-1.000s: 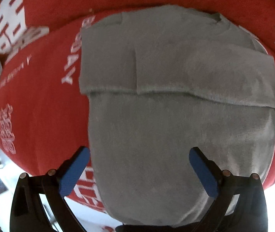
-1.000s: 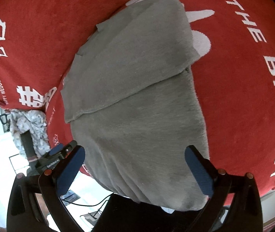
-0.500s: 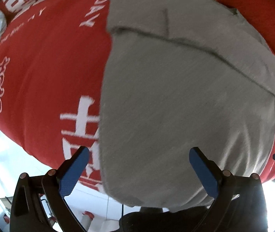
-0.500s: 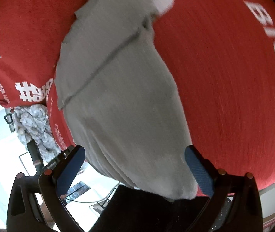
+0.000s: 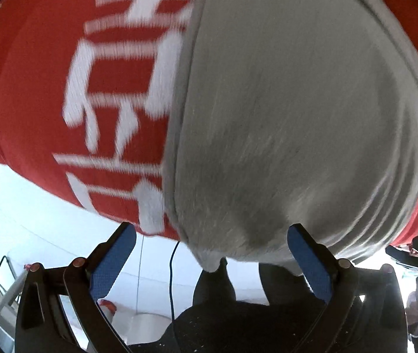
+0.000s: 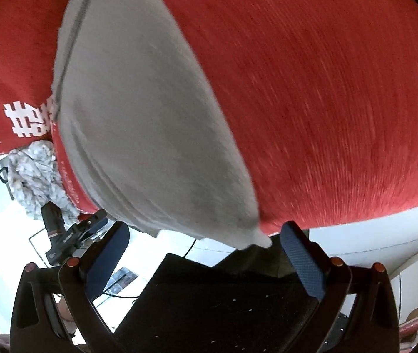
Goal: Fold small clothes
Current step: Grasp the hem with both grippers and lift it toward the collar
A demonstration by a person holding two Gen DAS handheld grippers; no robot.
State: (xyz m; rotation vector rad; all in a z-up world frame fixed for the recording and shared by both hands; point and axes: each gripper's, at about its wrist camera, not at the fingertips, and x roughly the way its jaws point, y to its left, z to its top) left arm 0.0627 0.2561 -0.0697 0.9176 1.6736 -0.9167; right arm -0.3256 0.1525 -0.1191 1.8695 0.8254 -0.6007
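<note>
1. 2 grippers, 1 in each of the person's hands, point at a grey garment [image 5: 291, 111] lying on a red cloth [image 5: 32, 88] printed with white lettering. The garment's near end hangs over the cloth's front edge, toward the cameras.

2. Left gripper [image 5: 212, 261]: its blue-padded jaws stand wide apart and hold nothing. The garment's lower left corner droops between them, touching neither pad as far as the left wrist view shows.

3. Right gripper [image 6: 204, 257]: also spread wide and empty. The garment's lower right corner [image 6: 263, 239] hangs as a soft point just beside the right-hand pad — whether it touches is hard to tell.

4. Handling, as a judgement: the garment looks light, soft and fuzzy, with no stiffness. It sags over the edge in ripples, so it should fold easily but will droop and wrinkle wherever it is unsupported. It is not fragile, and the nap should grip the pads well.

5. Where to take hold: the 2 hanging bottom corners, 1 per gripper, pinching through the hem so every layer is caught.

6. A crumpled pale cloth [image 6: 32, 170] sits off to the left — not involved.
</note>
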